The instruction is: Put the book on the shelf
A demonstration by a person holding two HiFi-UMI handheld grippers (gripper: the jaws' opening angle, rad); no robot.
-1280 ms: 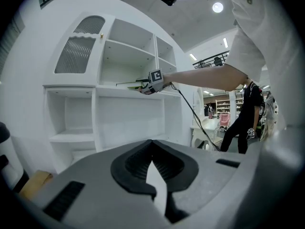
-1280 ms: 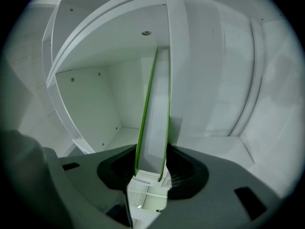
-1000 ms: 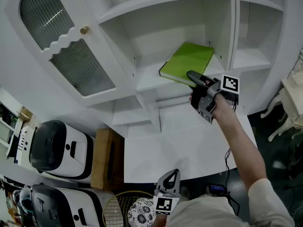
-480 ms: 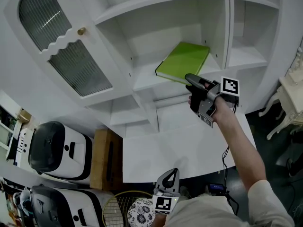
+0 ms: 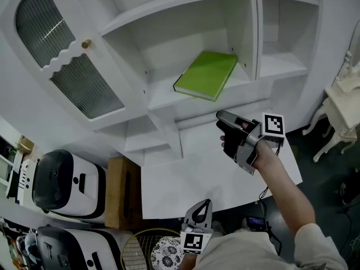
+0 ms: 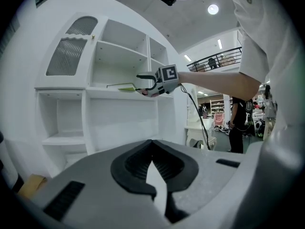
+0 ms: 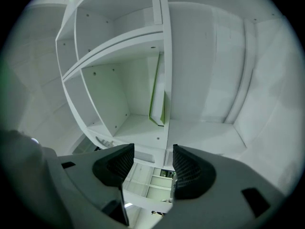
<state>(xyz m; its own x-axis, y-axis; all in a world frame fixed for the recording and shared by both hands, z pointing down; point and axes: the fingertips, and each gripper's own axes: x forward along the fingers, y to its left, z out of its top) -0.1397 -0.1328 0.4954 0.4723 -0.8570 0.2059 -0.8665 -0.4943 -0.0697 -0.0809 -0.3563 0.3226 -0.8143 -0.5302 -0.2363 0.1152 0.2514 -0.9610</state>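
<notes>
- We see the green book (image 5: 206, 75) lying flat on the shelf (image 5: 163, 99).
- Our right gripper (image 5: 224, 129): fingers spread, empty, apart from the book.
- Our left gripper (image 5: 206, 208): fingers pressed together.

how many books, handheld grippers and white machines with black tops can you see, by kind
Flat green hardcover book: 1
Grey two-jaw handheld grippers: 2 (left gripper, right gripper)
White machines with black tops: 2
Total: 5
</notes>
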